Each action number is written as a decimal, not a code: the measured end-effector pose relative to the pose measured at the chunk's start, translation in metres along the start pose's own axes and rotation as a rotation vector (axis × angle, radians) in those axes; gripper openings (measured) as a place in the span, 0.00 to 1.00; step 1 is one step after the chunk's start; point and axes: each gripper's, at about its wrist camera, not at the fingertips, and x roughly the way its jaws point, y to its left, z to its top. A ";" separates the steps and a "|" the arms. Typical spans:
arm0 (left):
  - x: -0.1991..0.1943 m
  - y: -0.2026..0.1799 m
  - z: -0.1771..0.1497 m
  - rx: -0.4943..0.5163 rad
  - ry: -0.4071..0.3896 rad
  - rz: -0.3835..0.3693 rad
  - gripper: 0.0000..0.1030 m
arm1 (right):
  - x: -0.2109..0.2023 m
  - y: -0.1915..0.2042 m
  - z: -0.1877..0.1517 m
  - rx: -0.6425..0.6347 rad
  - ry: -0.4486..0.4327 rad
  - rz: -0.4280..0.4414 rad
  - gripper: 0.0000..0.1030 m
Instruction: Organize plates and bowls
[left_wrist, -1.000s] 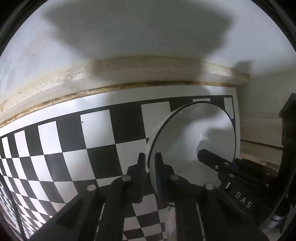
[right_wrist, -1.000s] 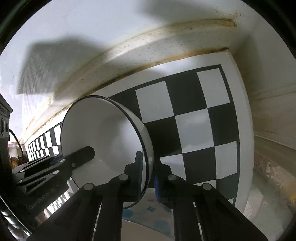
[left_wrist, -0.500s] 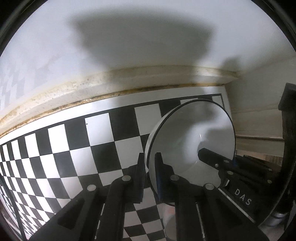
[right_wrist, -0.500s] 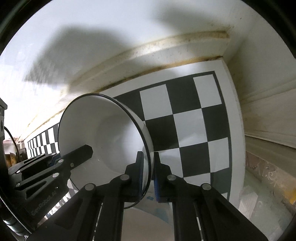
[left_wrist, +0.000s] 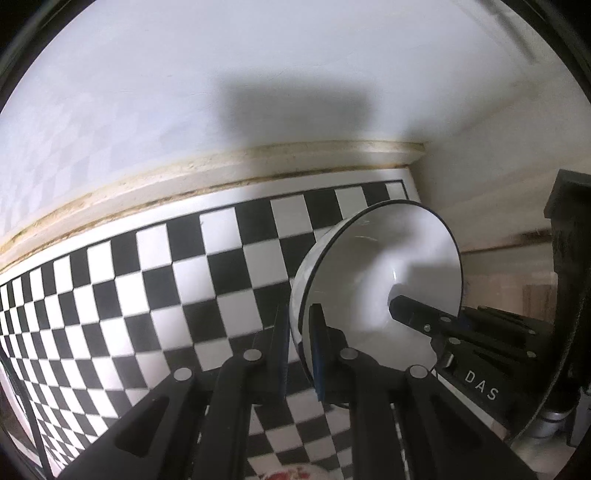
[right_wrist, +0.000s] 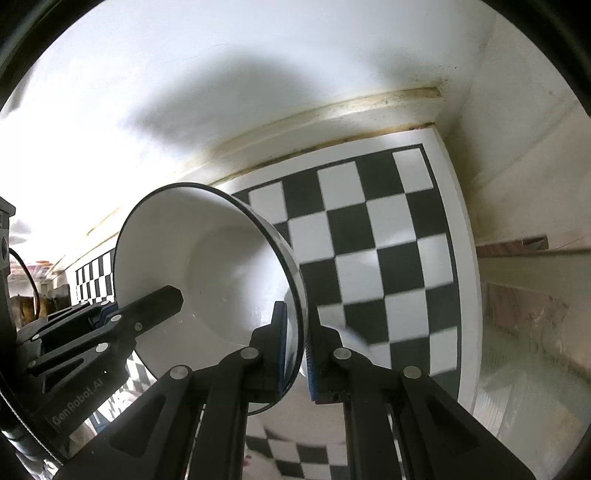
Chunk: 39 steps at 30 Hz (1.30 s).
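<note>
A white bowl (left_wrist: 373, 266) with a thin black rim is held in the air between both grippers, tilted on its side above a black-and-white checkered surface (left_wrist: 147, 280). My left gripper (left_wrist: 299, 325) is shut on the bowl's left rim. My right gripper (right_wrist: 295, 325) is shut on the opposite rim of the bowl (right_wrist: 207, 258). Each gripper shows in the other's view, inside the bowl: the right one in the left wrist view (left_wrist: 413, 314), the left one in the right wrist view (right_wrist: 162, 299).
A white wall with a stained skirting (left_wrist: 221, 166) runs behind the checkered surface (right_wrist: 388, 240). A corner wall stands at the right (right_wrist: 517, 147). A patterned plate's edge (left_wrist: 291, 474) shows at the bottom of the left view.
The bowl and both grippers have risen and pulled back from the wall. More of the checkered surface shows below. Both grips are unchanged.
</note>
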 end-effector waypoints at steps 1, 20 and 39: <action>-0.002 0.001 -0.004 0.002 -0.003 -0.002 0.08 | -0.004 0.004 -0.009 0.001 -0.006 0.001 0.10; -0.052 0.011 -0.168 0.086 0.005 -0.008 0.08 | -0.031 0.049 -0.159 0.011 -0.026 0.013 0.10; 0.010 0.011 -0.249 0.160 0.165 0.051 0.08 | 0.025 0.039 -0.262 0.088 0.090 -0.009 0.10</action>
